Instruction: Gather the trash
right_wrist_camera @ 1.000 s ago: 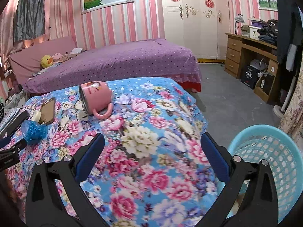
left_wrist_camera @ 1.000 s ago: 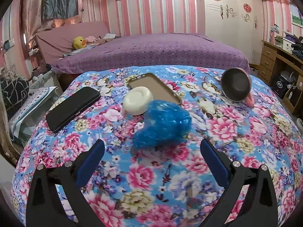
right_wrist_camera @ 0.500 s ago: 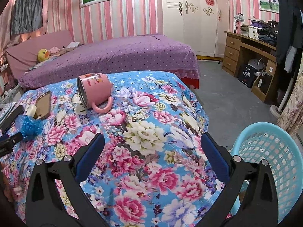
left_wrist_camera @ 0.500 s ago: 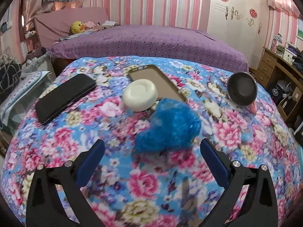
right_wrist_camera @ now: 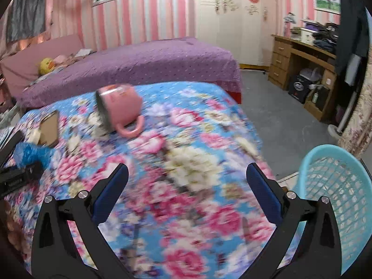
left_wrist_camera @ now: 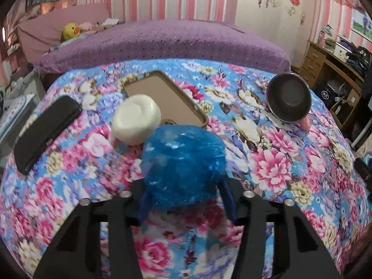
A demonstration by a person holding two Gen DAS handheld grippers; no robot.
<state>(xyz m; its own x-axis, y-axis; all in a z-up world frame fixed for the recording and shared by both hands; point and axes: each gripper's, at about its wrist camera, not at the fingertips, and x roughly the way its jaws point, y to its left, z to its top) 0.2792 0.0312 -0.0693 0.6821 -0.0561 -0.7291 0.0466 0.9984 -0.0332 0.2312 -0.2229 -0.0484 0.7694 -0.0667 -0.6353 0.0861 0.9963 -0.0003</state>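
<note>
A crumpled blue plastic wad [left_wrist_camera: 183,165] lies on the floral tablecloth [left_wrist_camera: 274,169]. My left gripper [left_wrist_camera: 186,204] is shut on it, its blue pads pressing both sides. The wad also shows in the right wrist view [right_wrist_camera: 31,153], far left, with the left gripper [right_wrist_camera: 18,179] beside it. My right gripper [right_wrist_camera: 186,200] is open and empty over the cloth's right part. A light blue mesh basket [right_wrist_camera: 337,200] stands on the floor beyond the table's right edge.
A white round lid [left_wrist_camera: 136,122], a tan phone case [left_wrist_camera: 162,97] and a black phone [left_wrist_camera: 44,132] lie behind the wad. A pink mug [right_wrist_camera: 121,109] lies on its side mid-table. A purple bed [right_wrist_camera: 144,62] and a wooden desk [right_wrist_camera: 307,69] stand behind.
My left gripper moved forward around the blue wad and closed on it. My right gripper stayed open and shifted a little, its view now blurred.
</note>
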